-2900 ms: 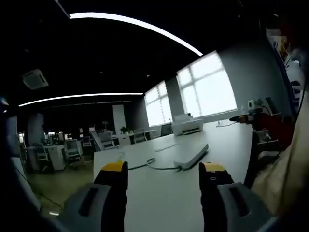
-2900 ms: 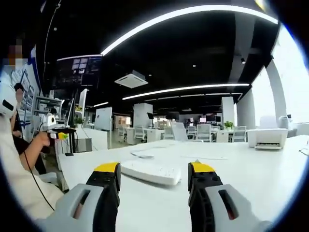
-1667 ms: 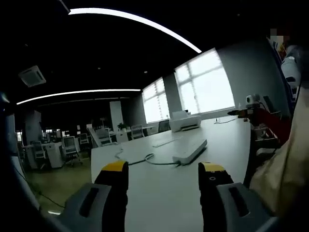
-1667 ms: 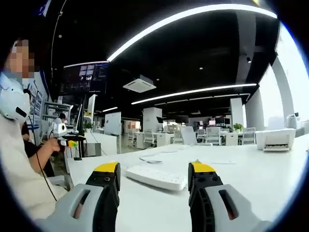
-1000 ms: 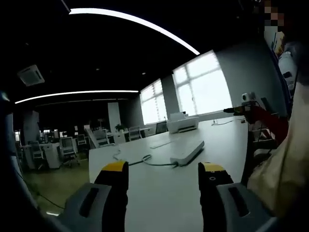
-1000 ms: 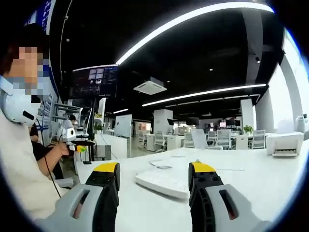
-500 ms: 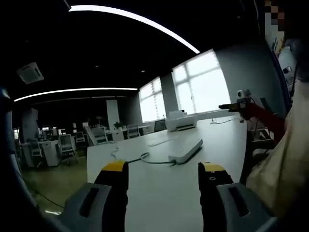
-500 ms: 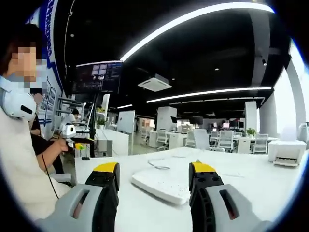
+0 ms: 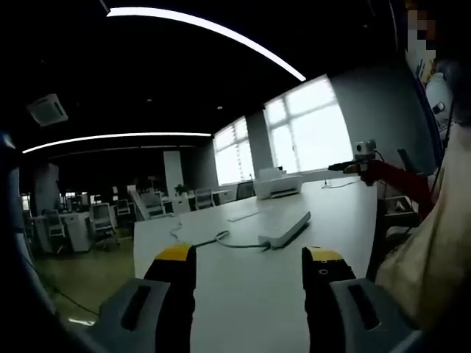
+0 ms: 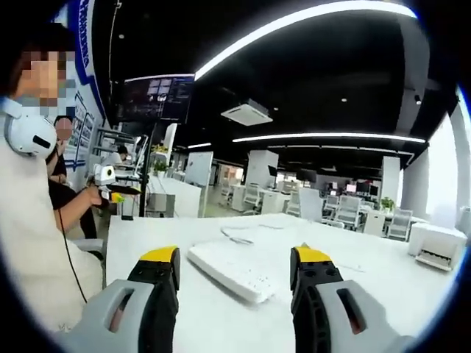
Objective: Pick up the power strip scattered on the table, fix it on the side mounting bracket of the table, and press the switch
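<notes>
A white power strip (image 9: 285, 229) lies flat on the long white table (image 9: 243, 294), its cable (image 9: 210, 239) curling off to the left. In the right gripper view the same strip (image 10: 229, 271) lies just beyond and between the jaws. My left gripper (image 9: 249, 259) hovers over the near table edge, open and holding nothing, well short of the strip. My right gripper (image 10: 234, 259) is open too, its yellow-tipped jaws standing either side of the strip's near end without touching it.
A white printer (image 9: 277, 183) stands at the far end of the table by the windows. A person in a pale top (image 10: 29, 243) stands at the left, another person's red sleeve (image 9: 397, 180) reaches in holding a device. Desks and chairs (image 10: 331, 209) fill the room behind.
Both views have drifted slightly with the hands. In the right gripper view the strip has shifted left and turned a little between the jaws. Both grippers stay open.
</notes>
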Demonstrator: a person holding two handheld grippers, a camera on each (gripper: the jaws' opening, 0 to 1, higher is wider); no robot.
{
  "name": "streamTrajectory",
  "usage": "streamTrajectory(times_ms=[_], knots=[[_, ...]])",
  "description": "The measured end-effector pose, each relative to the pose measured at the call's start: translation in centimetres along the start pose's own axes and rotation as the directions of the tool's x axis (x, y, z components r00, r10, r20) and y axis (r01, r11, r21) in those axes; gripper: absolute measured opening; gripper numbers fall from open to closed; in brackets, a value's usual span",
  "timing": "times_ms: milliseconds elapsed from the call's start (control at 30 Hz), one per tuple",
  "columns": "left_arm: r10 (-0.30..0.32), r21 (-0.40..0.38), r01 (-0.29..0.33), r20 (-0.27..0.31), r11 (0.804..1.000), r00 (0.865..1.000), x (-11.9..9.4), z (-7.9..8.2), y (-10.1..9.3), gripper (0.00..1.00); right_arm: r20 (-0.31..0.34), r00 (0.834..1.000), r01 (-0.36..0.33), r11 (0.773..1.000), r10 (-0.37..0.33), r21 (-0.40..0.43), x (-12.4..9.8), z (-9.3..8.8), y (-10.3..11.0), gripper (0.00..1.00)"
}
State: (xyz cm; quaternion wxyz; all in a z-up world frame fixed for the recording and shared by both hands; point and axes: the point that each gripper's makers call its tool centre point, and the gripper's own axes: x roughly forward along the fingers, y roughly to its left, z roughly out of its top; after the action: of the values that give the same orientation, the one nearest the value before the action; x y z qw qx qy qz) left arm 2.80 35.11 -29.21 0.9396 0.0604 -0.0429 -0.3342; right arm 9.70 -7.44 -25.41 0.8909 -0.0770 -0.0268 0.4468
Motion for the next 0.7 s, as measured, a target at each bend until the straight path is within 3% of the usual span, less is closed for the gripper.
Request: streamTrajectory(times_ms=[300,700], knots=[[-0.01,0.004,0.01,0.001,1.0,1.0,0.2,0.1,-0.3,0.62,-0.009,0.998,-0.061,0.998,0.061,0.002,0.8,-0.5,0.0,0.6],[-0.035,-0.002,0.035,-0.02,0.999,0.999,0.6,-0.5,-0.8,0.62,-0.003,0.997,-0.077,0.997,0.077,0.004,1.6,-1.2,-0.8,0.63]])
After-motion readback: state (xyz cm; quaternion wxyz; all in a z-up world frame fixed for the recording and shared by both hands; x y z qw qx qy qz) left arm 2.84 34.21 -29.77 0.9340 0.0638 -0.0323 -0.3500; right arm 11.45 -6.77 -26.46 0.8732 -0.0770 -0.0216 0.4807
